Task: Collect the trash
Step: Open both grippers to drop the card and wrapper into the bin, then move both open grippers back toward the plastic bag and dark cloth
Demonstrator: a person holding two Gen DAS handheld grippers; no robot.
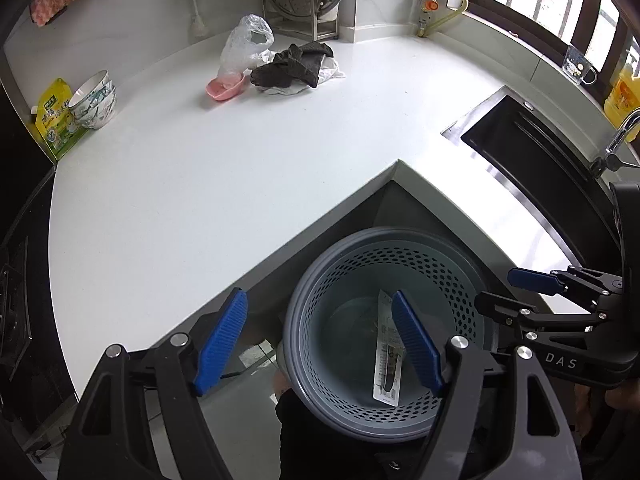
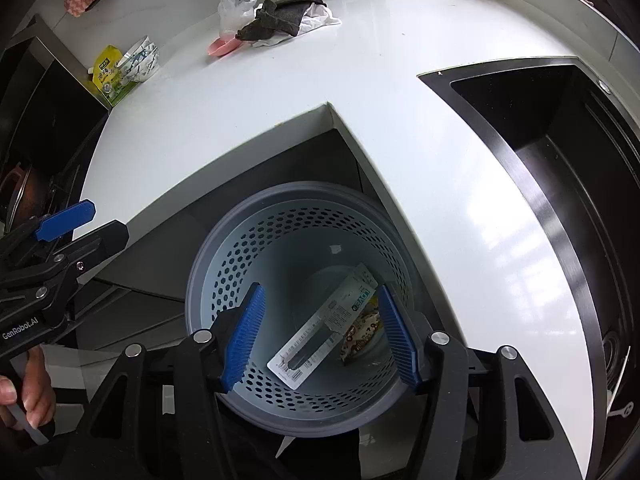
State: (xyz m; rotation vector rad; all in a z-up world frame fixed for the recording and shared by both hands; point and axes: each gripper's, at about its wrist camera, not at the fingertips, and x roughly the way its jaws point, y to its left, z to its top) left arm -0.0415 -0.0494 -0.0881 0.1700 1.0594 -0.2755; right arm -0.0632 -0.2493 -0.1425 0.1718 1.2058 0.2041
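Observation:
A grey perforated trash bin point(image 1: 452, 280) stands on the floor in the inner corner of the white counter. At its bottom lies a long white card package point(image 1: 385, 376) with a barcode end. The right wrist view shows the same bin point(image 2: 248, 240), the card package point(image 2: 316, 336), and a printed snack wrapper point(image 2: 362, 332) beside it. My left gripper point(image 1: 319, 294) hangs open above the bin's left side, nothing between its blue pads. My right gripper point(image 2: 322, 288) is open over the bin mouth, also with nothing in it. Each gripper shows in the other's view: the right gripper point(image 1: 504, 290), the left gripper point(image 2: 102, 220).
On the white counter point(image 1: 240, 152) at the back lie a clear plastic bag point(image 1: 246, 42), a dark cloth point(image 1: 294, 66) and a pink dish point(image 1: 225, 87). Stacked bowls point(image 1: 94, 100) and a yellow pouch point(image 1: 54, 120) sit at the left. A black sink point(image 2: 560, 152) lies right.

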